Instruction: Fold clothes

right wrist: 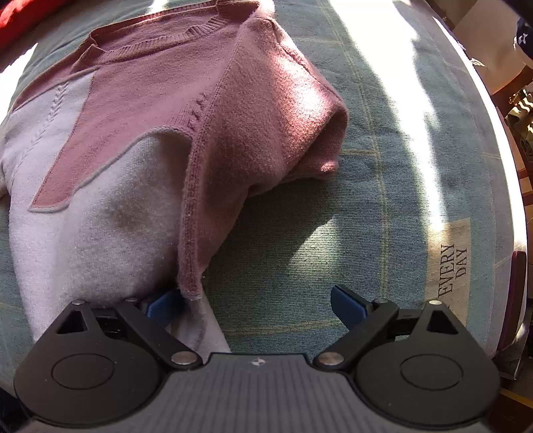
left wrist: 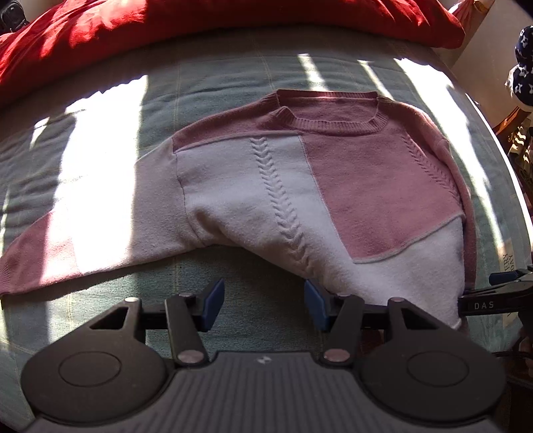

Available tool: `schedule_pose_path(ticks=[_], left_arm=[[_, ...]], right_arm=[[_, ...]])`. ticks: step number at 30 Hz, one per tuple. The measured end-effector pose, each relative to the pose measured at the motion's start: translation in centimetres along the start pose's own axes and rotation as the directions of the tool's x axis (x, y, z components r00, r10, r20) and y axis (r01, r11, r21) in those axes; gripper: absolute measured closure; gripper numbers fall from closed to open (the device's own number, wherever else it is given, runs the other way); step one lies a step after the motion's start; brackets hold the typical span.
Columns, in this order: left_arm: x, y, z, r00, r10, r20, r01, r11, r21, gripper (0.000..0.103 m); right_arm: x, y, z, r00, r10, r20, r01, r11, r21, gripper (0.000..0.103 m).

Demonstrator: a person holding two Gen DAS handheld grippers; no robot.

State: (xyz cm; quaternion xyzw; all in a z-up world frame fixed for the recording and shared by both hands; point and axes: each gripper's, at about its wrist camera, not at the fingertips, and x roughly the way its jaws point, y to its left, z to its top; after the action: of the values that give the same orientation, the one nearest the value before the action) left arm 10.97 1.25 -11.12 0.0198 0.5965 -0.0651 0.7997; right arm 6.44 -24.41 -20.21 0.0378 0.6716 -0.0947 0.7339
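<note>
Lying face up on the grey-green bedspread [left wrist: 100, 213] is a pink-and-white knitted sweater [left wrist: 333, 186], its ribbed collar [left wrist: 333, 125] pointing toward twelve o'clock and one long sleeve [left wrist: 66, 239] stretching out toward nine. The left gripper [left wrist: 263, 304] is hovering over the hem at six o'clock with its blue pads spread apart and only bedspread between them, the right-hand pad [left wrist: 314, 303] sitting just against the white edge. The right gripper [right wrist: 258, 304] is hanging open as well, its left-hand pad [right wrist: 163, 308] tucked beside the hem corner, pinching nothing. A red blanket [left wrist: 233, 20] is bunching up at twelve o'clock.
</note>
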Motion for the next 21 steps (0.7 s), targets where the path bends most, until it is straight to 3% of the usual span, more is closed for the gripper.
schedule_pose_path(ticks=[5,7,8,10,12,14,16,18,21], left_arm=[[0.1,1.1,0.2,1.0,0.01,-0.003,-0.01,1.0,-0.003,0.049],[-0.1,1.1,0.4,1.0,0.009,0.012,-0.009,1.0,-0.001,0.049],[-0.1,1.0,0.4,1.0,0.007,0.019,-0.007,1.0,0.001,0.05],[-0.3,0.6,0.5,1.0,-0.004,0.026,0.004,1.0,0.009,0.05],[-0.2,0.0,0.4,1.0,-0.014,0.02,0.014,1.0,0.012,0.05],[0.1,-0.6,0.3,1.0,-0.018,0.01,0.018,1.0,0.014,0.05],[0.3,-1.2,0.2,1.0,-0.025,0.0,0.025,1.0,0.017,0.05],[0.5,-1.8,0.1,1.0,-0.029,-0.008,0.03,0.999,0.02,0.05],[0.6,-2.6,0.1,0.999,-0.032,-0.013,0.032,0.999,0.022,0.05]], right_arm=[[-0.7,-0.4,0.0,0.982,-0.17,0.081,0.176,0.982,-0.075,0.006],[-1.1,-1.3,0.3,0.981,-0.168,0.1,0.173,0.984,-0.051,0.006],[-1.5,-1.7,0.5,0.986,-0.128,0.108,0.132,0.991,-0.034,0.008],[-2.1,-2.4,0.7,0.993,-0.018,0.121,0.019,1.0,-0.005,0.022],[-2.6,-2.4,0.8,0.986,0.118,0.116,-0.121,0.993,0.018,0.031],[-2.8,-1.9,0.7,0.972,0.214,0.101,-0.217,0.976,0.02,0.051],[-2.5,-1.1,0.7,0.964,0.254,0.074,-0.255,0.967,0.008,0.088],[-2.1,-0.8,0.6,0.96,0.273,0.052,-0.274,0.962,0.001,0.096],[-2.1,-1.3,0.5,0.959,0.279,0.049,-0.28,0.96,0.005,0.097]])
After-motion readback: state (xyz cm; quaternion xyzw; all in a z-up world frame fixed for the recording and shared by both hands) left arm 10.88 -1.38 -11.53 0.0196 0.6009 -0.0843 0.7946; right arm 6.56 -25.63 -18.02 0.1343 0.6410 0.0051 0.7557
